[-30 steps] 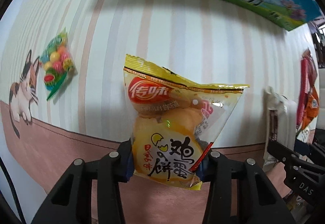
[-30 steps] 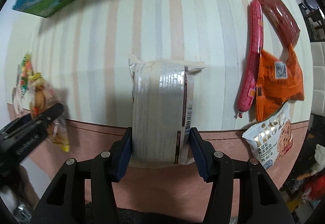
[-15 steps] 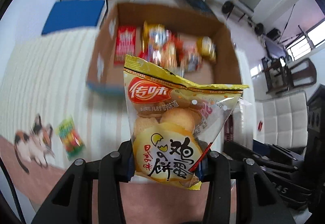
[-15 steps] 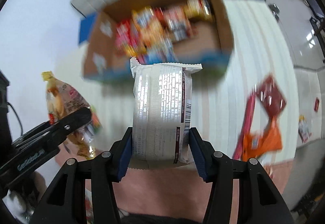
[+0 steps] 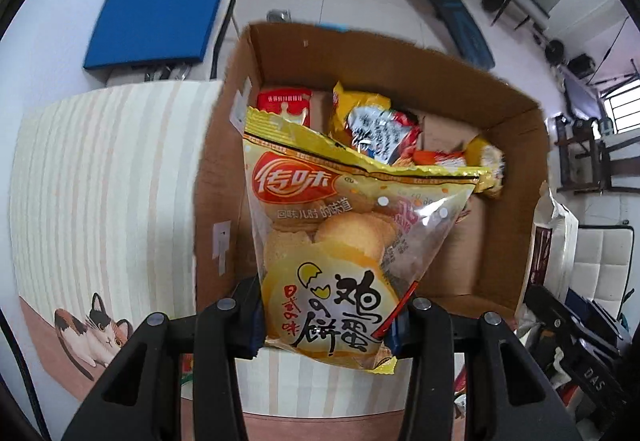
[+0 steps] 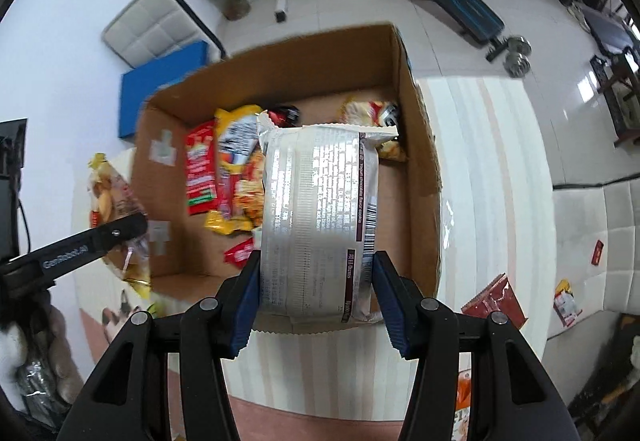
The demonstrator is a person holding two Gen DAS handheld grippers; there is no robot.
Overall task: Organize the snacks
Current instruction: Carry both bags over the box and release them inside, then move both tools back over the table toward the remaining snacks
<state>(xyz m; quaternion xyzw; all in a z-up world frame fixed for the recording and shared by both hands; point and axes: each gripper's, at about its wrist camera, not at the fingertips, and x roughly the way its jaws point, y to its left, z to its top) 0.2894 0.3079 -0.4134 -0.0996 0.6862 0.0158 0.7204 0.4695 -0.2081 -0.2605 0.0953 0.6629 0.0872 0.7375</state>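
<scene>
My left gripper (image 5: 324, 321) is shut on a yellow bag of egg biscuits (image 5: 340, 241) and holds it above the near-left part of an open cardboard box (image 5: 224, 145). My right gripper (image 6: 316, 293) is shut on a silver cookie pack (image 6: 320, 217) and holds it above the same box (image 6: 420, 161). The box holds several snack packets (image 6: 224, 169). The left gripper with its yellow bag (image 6: 112, 197) also shows at the left of the right wrist view, and the silver pack (image 5: 554, 237) at the right of the left wrist view.
The box stands on a striped tablecloth (image 5: 100, 181) with a cat print (image 5: 96, 329). A dark red packet (image 6: 496, 301) and an orange packet (image 6: 464, 401) lie on the cloth to the right. Chairs, a blue cushion (image 5: 156, 21) and gym gear stand beyond the table.
Both grippers have tilted up and moved from over the tablecloth to over the open box, each still holding its packet. The box now fills the middle of both views.
</scene>
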